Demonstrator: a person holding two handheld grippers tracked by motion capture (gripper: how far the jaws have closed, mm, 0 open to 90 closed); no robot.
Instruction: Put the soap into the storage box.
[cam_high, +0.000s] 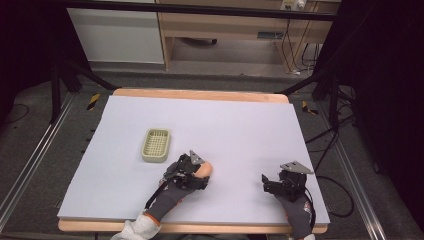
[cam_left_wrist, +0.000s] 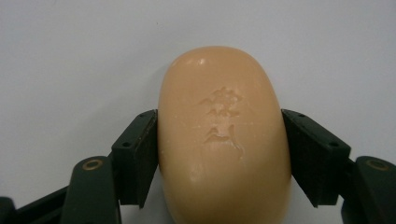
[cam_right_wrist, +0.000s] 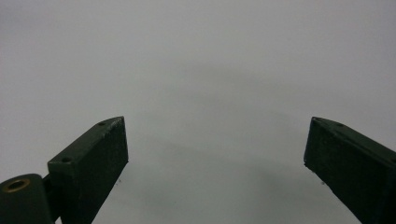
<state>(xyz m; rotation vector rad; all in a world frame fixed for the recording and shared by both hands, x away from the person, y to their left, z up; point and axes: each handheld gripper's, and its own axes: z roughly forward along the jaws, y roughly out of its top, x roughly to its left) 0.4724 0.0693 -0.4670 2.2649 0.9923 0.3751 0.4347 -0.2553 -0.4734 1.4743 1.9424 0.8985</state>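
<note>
Soap (cam_left_wrist: 223, 140) is clamped by L gripper (cam_high: 198, 169), long axis along jaws; tray (cam_high: 156, 145) lies just beside, up-left. R gripper (cam_high: 270, 182) is held wide, empty.

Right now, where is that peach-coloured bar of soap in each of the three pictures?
High view: the soap sits low and left of centre, held in the left tool, right of the small basket.
Left gripper view: centre, pinched between both jaws.
Right gripper view: not in it.
Shared landmark: the pale mat lies under everything.
</note>
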